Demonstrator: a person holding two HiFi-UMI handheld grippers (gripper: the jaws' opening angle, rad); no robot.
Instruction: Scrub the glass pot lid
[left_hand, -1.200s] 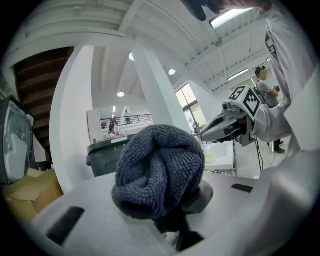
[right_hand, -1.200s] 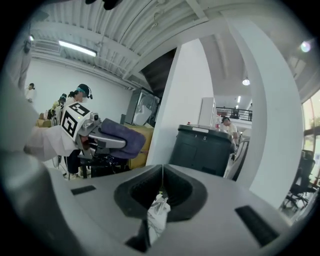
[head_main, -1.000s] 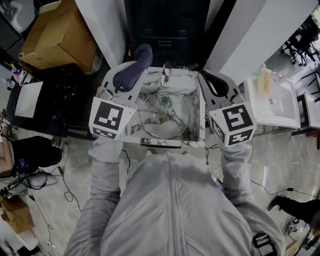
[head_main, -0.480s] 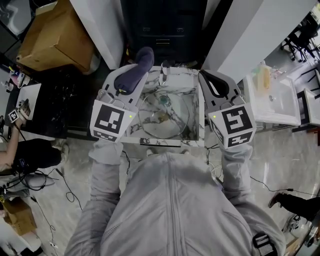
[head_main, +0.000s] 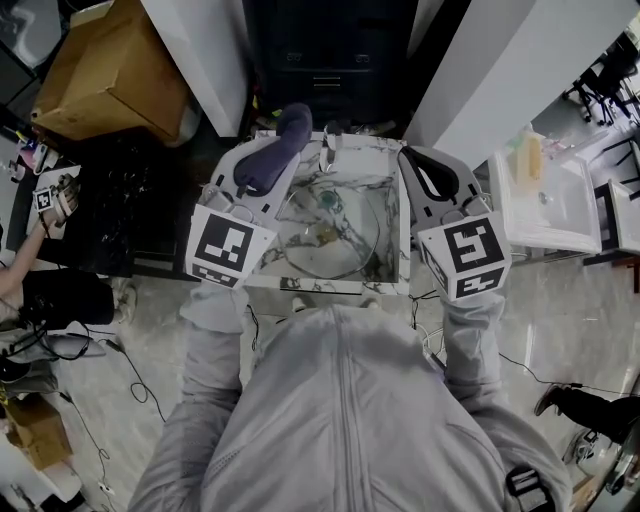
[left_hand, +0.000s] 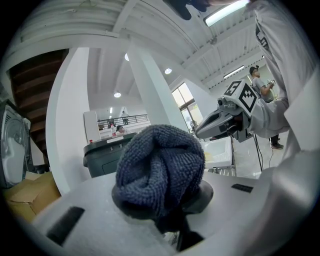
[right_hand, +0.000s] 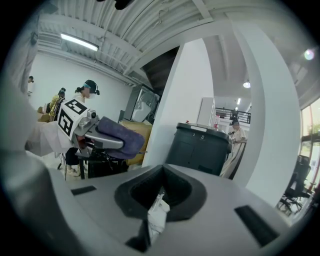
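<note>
In the head view, the glass pot lid (head_main: 330, 235) is seen lying flat in the marbled basin (head_main: 404, 225), flanked by the left gripper (head_main: 270, 160) and right gripper (head_main: 428, 172). In the left gripper view, a bunched dark cloth (left_hand: 160, 170) is clamped, presumably for scrubbing. In the right gripper view, the jaws are closed on a small white scrap (right_hand: 157, 210).

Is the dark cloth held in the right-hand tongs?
No, the dark cloth is clamped in the left tongs; the right tongs hold no cloth.

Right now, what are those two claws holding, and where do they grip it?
The left gripper clamps a dark blue terry cloth by its bunched lower end; the right gripper is shut on nothing.
</note>
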